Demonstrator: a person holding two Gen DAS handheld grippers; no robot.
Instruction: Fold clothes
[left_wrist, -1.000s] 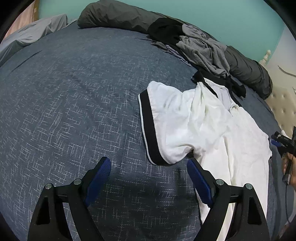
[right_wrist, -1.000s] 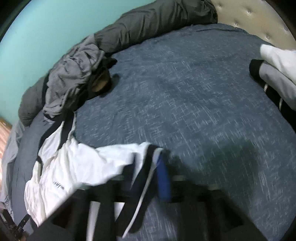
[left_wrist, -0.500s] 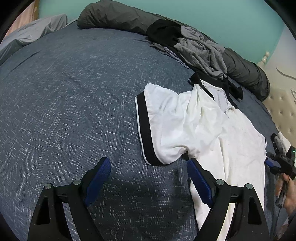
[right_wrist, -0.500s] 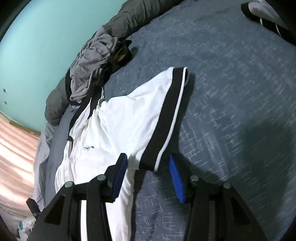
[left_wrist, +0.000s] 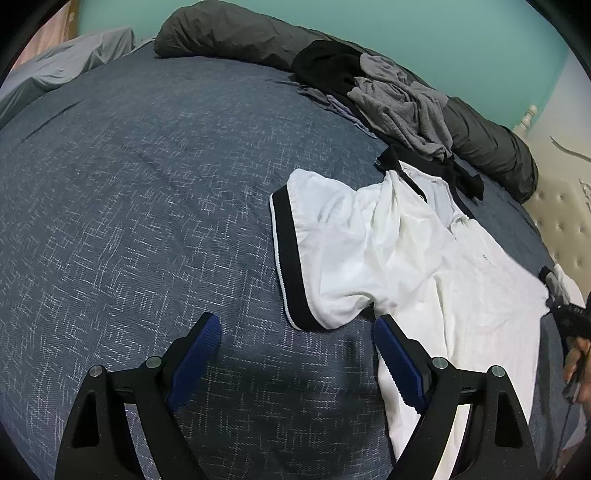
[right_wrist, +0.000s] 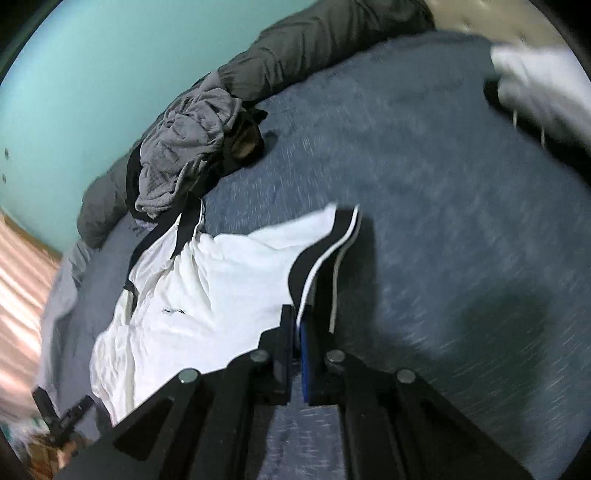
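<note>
On the blue-grey patterned bed cover (left_wrist: 147, 206) lies a white shirt (left_wrist: 424, 266), spread but wrinkled, with black-banded sleeve cuffs and a black collar.

Left gripper (left_wrist: 297, 341): fingers (left_wrist: 199, 343) spread wide, holding nothing. It hovers above the cover just short of the near sleeve; the black cuff (left_wrist: 291, 258) of that sleeve lies flat ahead, between the two finger lines. Right-hand finger overlaps the shirt body in view; contact cannot be told.

Right gripper (right_wrist: 297, 332): fingers pressed together on the other sleeve's black cuff (right_wrist: 321, 251). The cuff edge with its white piping rises from the cover into the pinch; the sleeve is lifted and tented. Right wrist view is motion-blurred.

Beyond the collar: a crumpled grey garment (left_wrist: 402, 103) on a black garment (left_wrist: 325, 66), both against a long dark grey bolster (left_wrist: 236, 33) along the teal wall (left_wrist: 443, 40). Another white-and-black garment (right_wrist: 535, 85) sits at the far edge of the bed in the right wrist view, blurred.
</note>
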